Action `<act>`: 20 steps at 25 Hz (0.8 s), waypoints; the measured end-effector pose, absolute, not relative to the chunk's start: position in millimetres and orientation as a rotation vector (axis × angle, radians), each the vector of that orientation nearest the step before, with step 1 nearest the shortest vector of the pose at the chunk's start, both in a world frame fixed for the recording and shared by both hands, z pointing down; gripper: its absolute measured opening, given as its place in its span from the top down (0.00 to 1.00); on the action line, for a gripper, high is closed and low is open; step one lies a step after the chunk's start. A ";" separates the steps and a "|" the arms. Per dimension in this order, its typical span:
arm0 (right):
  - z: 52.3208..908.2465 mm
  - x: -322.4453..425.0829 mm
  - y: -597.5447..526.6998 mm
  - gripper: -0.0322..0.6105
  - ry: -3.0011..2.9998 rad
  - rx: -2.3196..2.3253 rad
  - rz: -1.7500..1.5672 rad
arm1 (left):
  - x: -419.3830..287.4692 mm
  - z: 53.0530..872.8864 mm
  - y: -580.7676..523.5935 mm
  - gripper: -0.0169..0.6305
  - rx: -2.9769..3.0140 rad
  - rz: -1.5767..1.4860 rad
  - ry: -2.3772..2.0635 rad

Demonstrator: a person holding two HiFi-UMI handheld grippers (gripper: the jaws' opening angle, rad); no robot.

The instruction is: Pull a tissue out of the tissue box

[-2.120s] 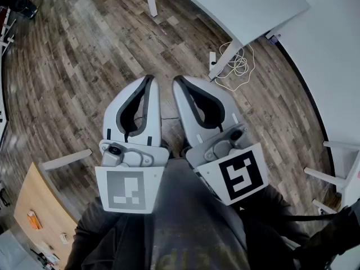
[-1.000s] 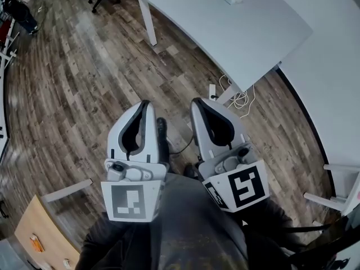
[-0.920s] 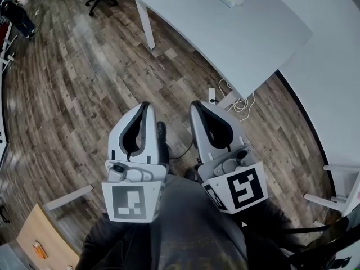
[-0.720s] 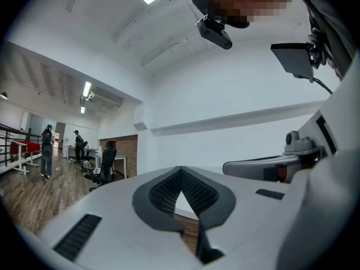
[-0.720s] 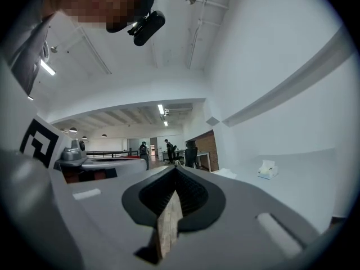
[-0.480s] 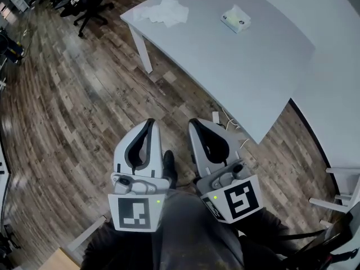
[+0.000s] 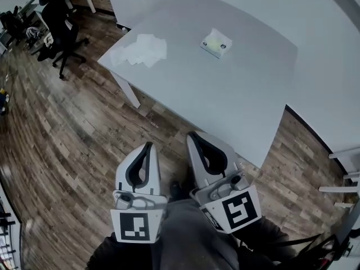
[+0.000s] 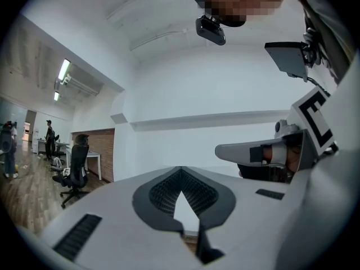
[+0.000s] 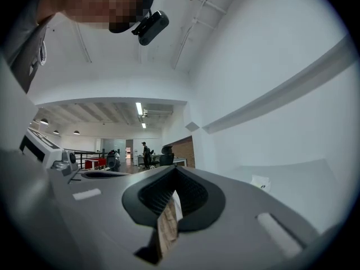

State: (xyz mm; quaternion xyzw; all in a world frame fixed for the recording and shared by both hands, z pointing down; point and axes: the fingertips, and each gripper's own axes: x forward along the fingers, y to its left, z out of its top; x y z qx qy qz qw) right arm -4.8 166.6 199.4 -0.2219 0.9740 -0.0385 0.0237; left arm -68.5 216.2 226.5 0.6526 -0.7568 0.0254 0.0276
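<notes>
A small white and green tissue box lies on the far part of the white table, with a tissue sticking up from its top. The box also shows small in the right gripper view. My left gripper and right gripper are held side by side close to the person's body, over the wood floor and short of the table's near edge. Both are shut with nothing between the jaws, as seen for the left gripper and the right gripper in their own views.
A loose pile of white tissues lies near the table's left corner. A black office chair stands on the floor at the far left. White chair legs show at the right edge.
The person has walked toward the table. It now fills the upper view, and the tissue box and tissue pile sit lower and nearer. Both grippers stay shut and side by side.
</notes>
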 end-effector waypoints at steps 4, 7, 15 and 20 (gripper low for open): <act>207.2 -5.8 124.4 0.95 2.981 -0.804 -0.123 | -76.1 232.0 174.4 0.98 2.099 0.091 -2.271; 212.6 -8.9 92.4 0.95 2.960 -0.863 -0.127 | -79.6 235.9 137.3 0.98 2.161 0.098 -2.222; 247.2 -27.6 -4.7 0.95 2.937 -0.973 -0.241 | -85.1 256.6 12.0 0.98 2.316 0.154 -2.016; 263.6 -32.0 -67.0 0.95 2.931 -1.033 -0.335 | -79.5 265.9 -66.7 0.98 2.396 0.210 -1.898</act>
